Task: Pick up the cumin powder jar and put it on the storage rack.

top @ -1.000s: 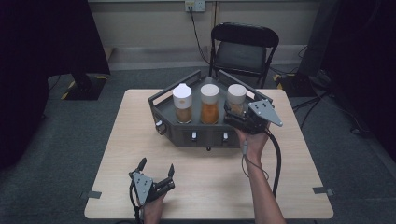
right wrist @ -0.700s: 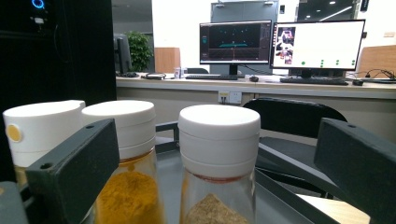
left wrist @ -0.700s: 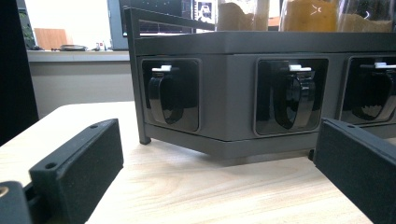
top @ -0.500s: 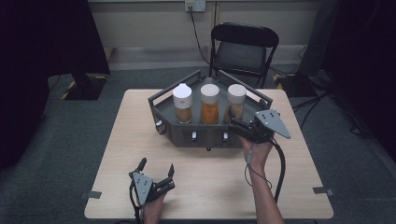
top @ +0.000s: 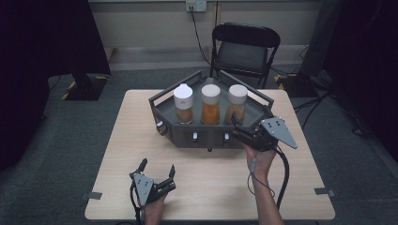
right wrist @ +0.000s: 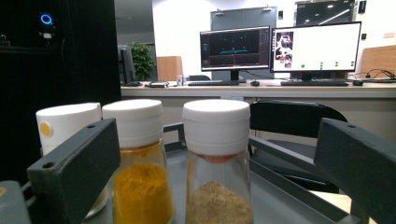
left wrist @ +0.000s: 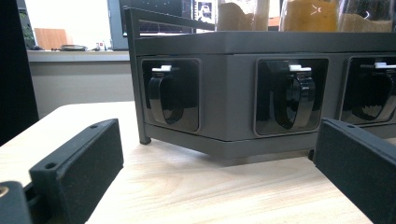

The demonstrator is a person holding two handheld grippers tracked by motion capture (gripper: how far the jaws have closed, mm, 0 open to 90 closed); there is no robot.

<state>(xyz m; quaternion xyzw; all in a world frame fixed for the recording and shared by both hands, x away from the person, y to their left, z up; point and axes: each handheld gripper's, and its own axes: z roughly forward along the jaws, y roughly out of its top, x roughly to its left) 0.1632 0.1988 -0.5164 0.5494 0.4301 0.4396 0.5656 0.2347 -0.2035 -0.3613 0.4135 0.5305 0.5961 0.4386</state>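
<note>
Three spice jars stand upright in a row on a dark grey rack (top: 164,108) at the table's centre, toward 12 o'clock.

The right jar (top: 237,104), at the 3 o'clock end of the row, is clear glass with a white ribbed cap, part-filled with tan powder.

The middle jar (top: 210,104) matches it in form and holds bright orange-yellow powder, roughly half full.

The left jar (top: 183,103), at the 9 o'clock end, carries a taller white cap with a small yellow dot and holds brownish contents.

The jars stand close together; contact between them cannot be determined.

The rack is angular, with a raised rail and three recessed black loop handles (left wrist: 293,100) on its front faces.
</note>
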